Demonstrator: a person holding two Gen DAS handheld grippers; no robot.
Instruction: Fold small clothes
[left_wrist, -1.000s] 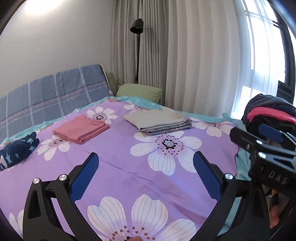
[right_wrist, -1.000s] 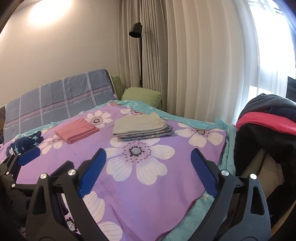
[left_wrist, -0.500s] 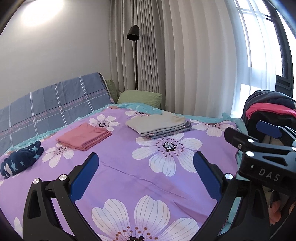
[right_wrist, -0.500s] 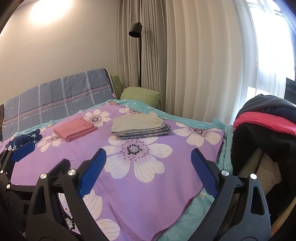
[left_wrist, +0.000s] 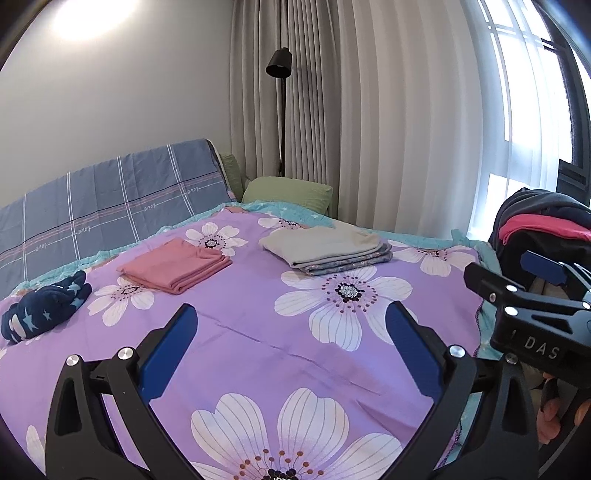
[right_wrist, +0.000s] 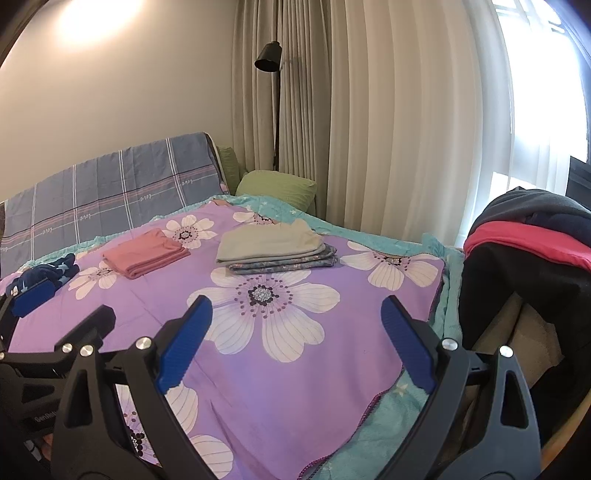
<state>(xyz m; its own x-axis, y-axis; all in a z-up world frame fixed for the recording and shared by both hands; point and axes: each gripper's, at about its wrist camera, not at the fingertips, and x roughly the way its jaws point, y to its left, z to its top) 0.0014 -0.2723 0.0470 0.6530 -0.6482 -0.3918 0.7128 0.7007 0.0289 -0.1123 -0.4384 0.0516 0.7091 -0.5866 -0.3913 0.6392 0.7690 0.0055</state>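
Grippers are seen raised above a purple floral bedspread (left_wrist: 240, 332), both held wide open and empty: the left gripper (left_wrist: 291, 350) fills the bottom of its own frame, the right gripper (right_wrist: 295, 343) the bottom of the other view.

Folded work is laid out across the middle of each frame. A pink folded garment (left_wrist: 175, 268) is set at centre left, and a beige-and-grey folded stack (left_wrist: 327, 248) at centre right, the two well apart. A navy star-print garment (left_wrist: 42, 310) is bunched at the left edge, not laid flat. Unfolded clothes (right_wrist: 528, 236), dark with a red piece among them, are heaped at the right edge of the frame, beside the bed rather than on it.

By the look of things, a pause between garments is caught here: nothing is gripped, and a fresh piece is probably to be fetched. The next move is judged to call for a reach to the right-hand heap, or to the navy bundle, with one piece pinched by an edge and spread on the bare purple cloth in the foreground.

"DAS" is printed in white on the right gripper's body, at lower right of the left view. "love" is woven repeatedly into the blue checked cover (left_wrist: 110, 206) at upper left.
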